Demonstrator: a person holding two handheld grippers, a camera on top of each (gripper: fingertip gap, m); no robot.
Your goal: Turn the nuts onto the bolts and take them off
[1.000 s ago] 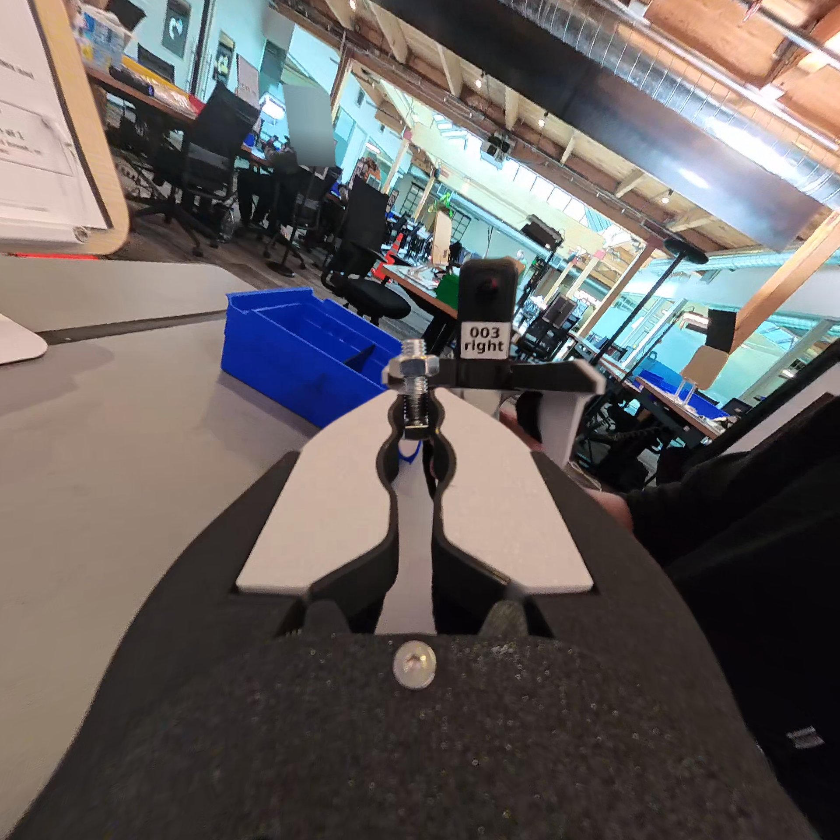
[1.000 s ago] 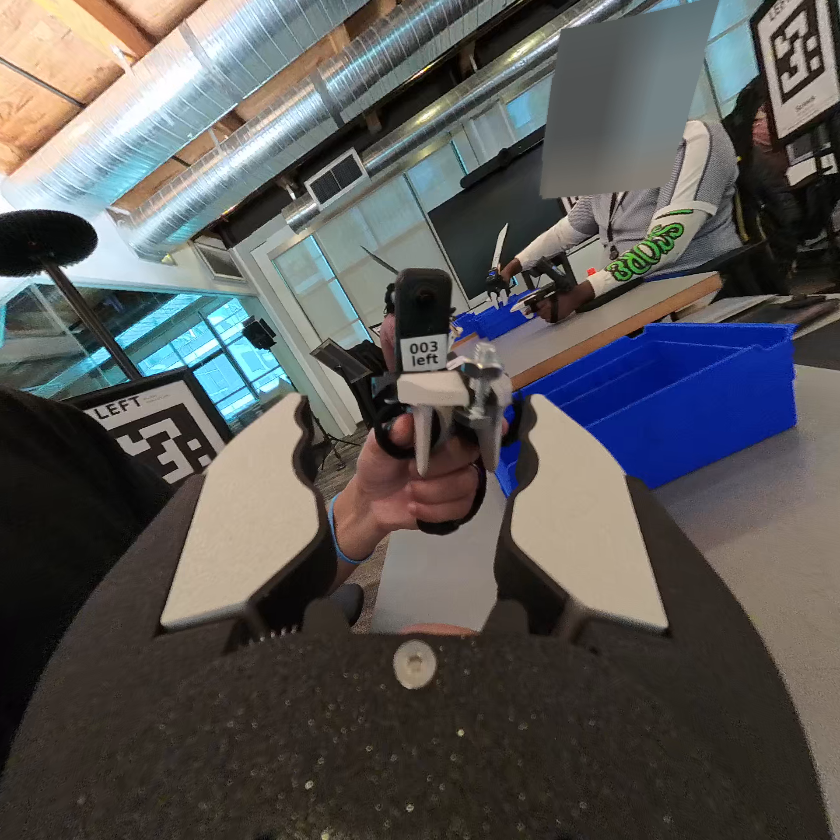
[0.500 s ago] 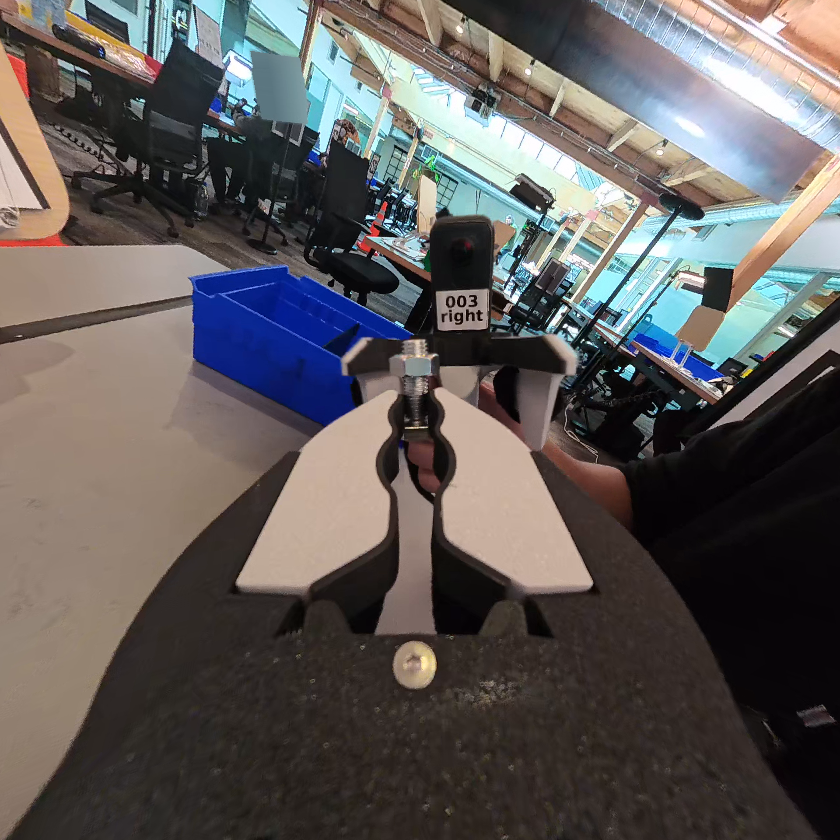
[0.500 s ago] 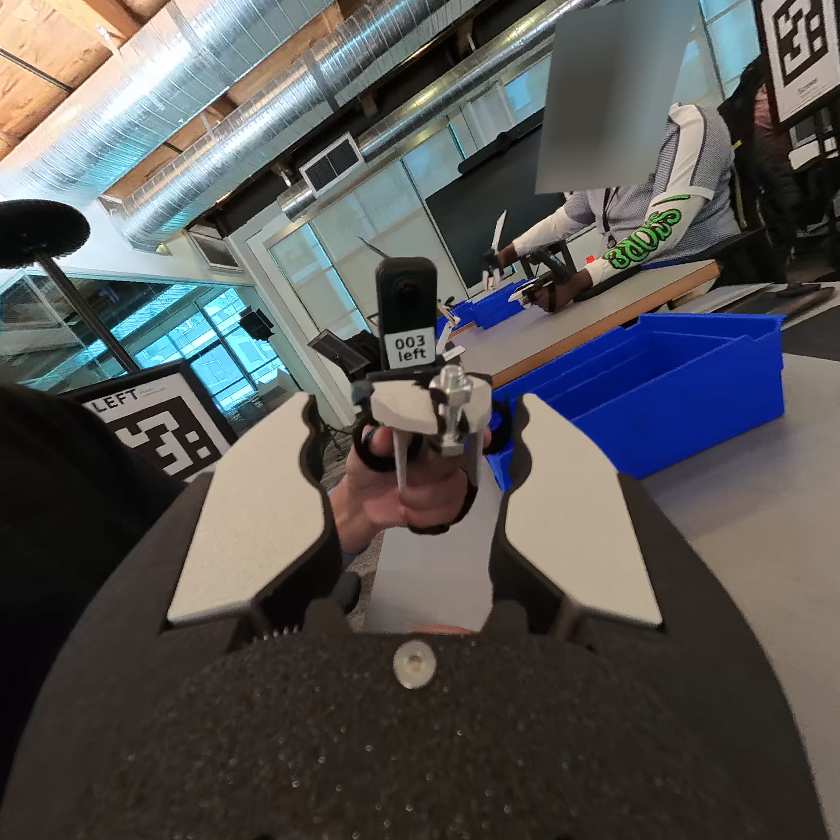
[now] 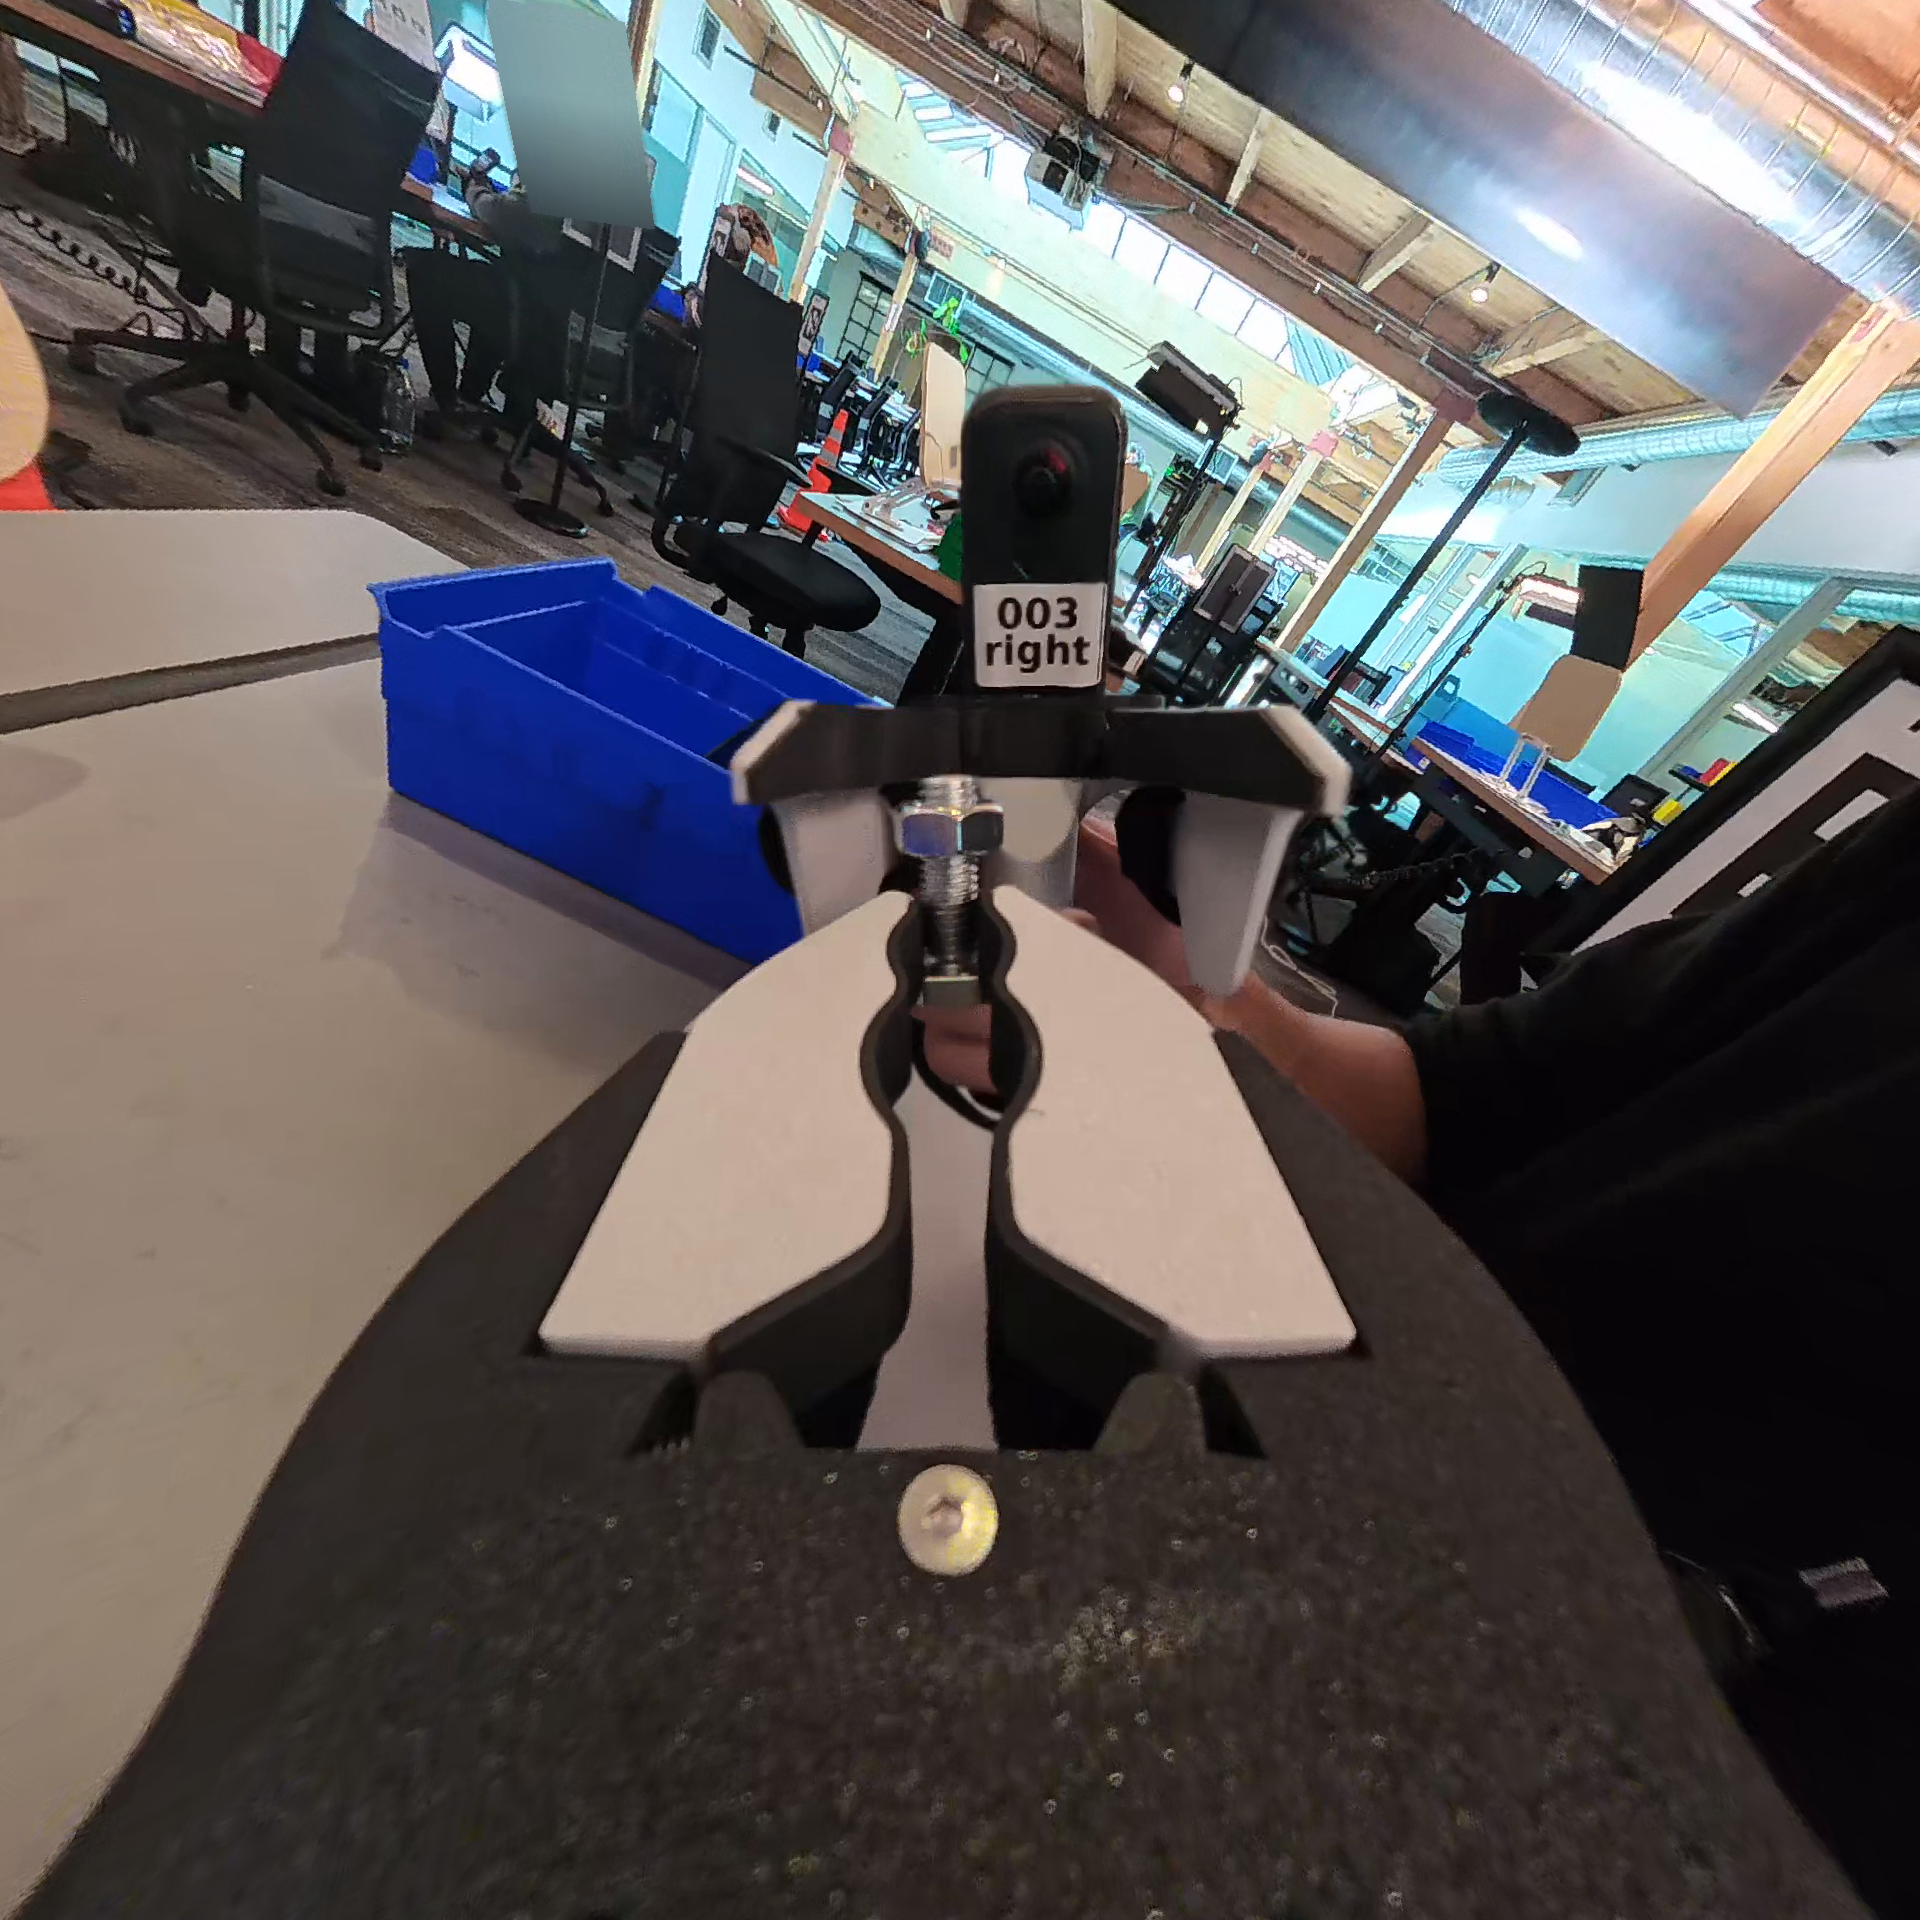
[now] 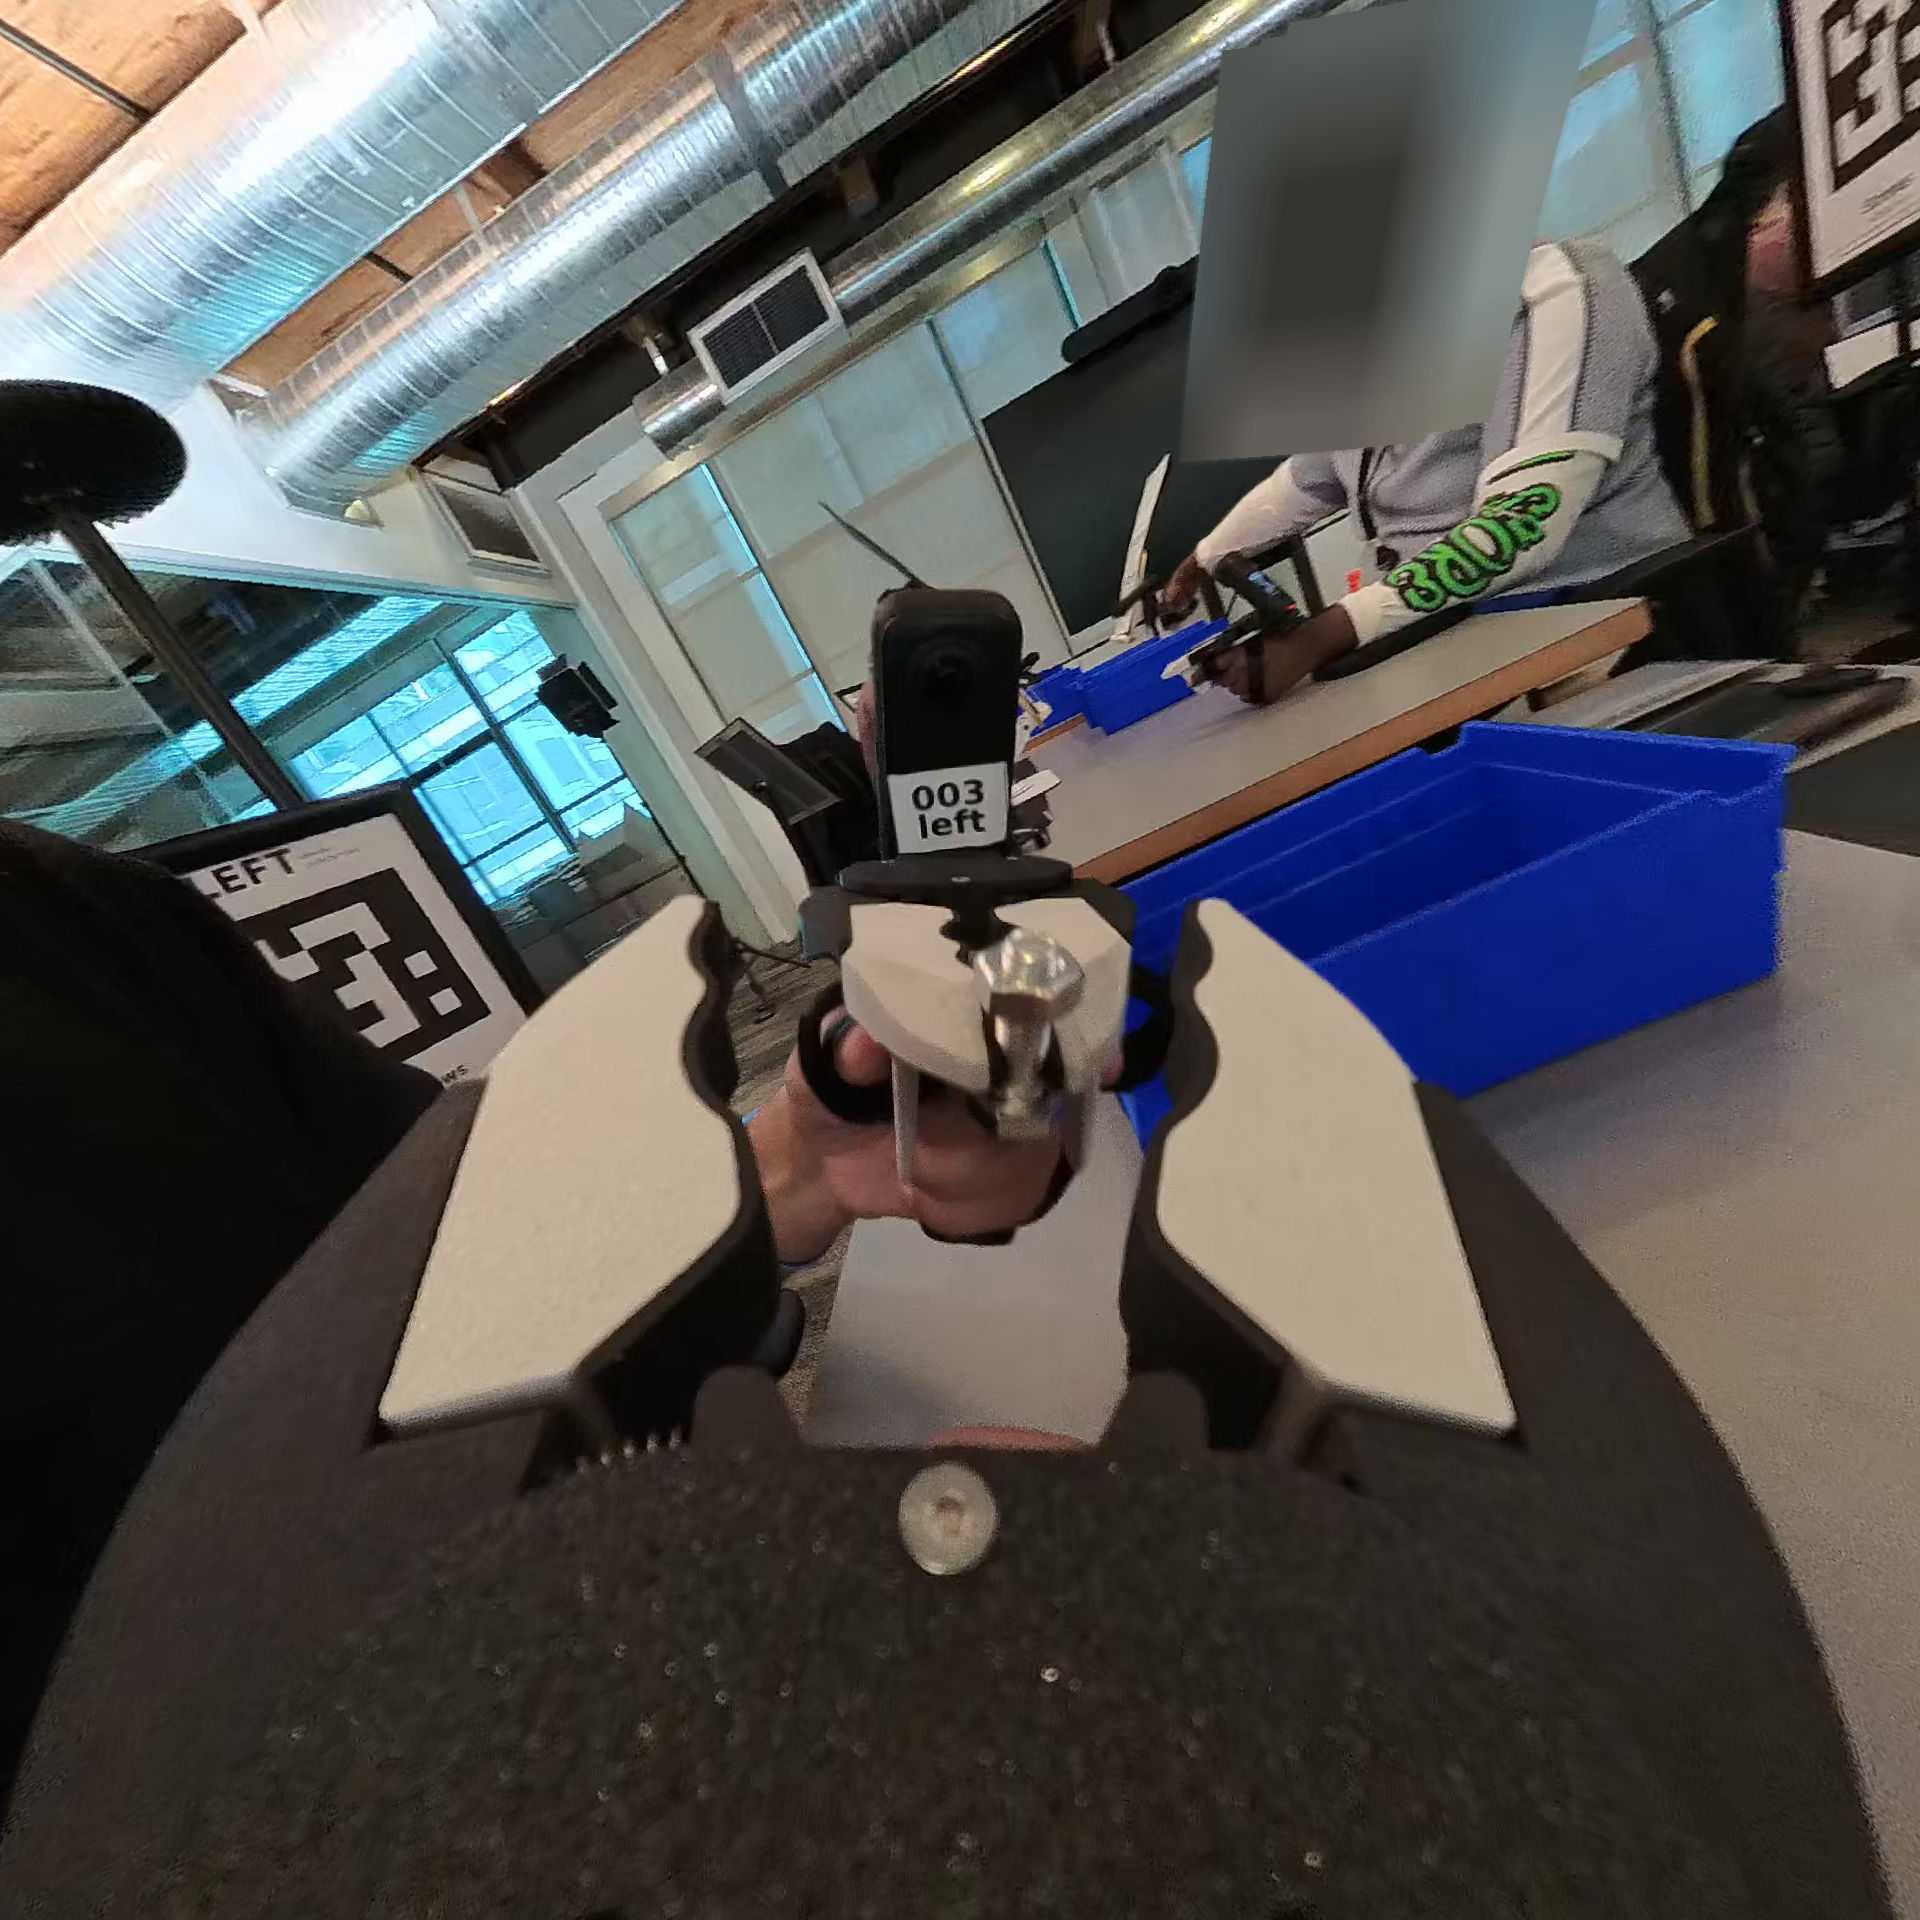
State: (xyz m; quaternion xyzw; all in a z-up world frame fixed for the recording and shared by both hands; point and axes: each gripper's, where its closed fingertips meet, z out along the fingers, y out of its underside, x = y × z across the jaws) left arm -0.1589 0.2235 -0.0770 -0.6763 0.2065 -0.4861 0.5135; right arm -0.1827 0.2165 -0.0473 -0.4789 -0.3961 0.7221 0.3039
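Left wrist view: left claw (image 5: 948, 971) clamped on upright threaded steel bolt (image 5: 945, 935); silver hex nut (image 5: 950, 831) sits near its top, blue plastic bin (image 5: 582, 748) behind on grey counter (image 5: 208, 1039) | Right wrist view: right claw (image 6: 945, 1049) spread apart, facing the bolt, nothing gripped | Progress: nut threaded on; removal judged remaining.

Bolt (image 5: 948, 940) head hidden between closed fingers — blue bin (image 6: 1538, 862) contents unseen.

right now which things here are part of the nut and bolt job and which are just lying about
In the job: silver threaded steel bolt; silver hex nut on it; left hand-held gripper; right hand-held gripper.

Lying about: blue plastic bin; grey table.
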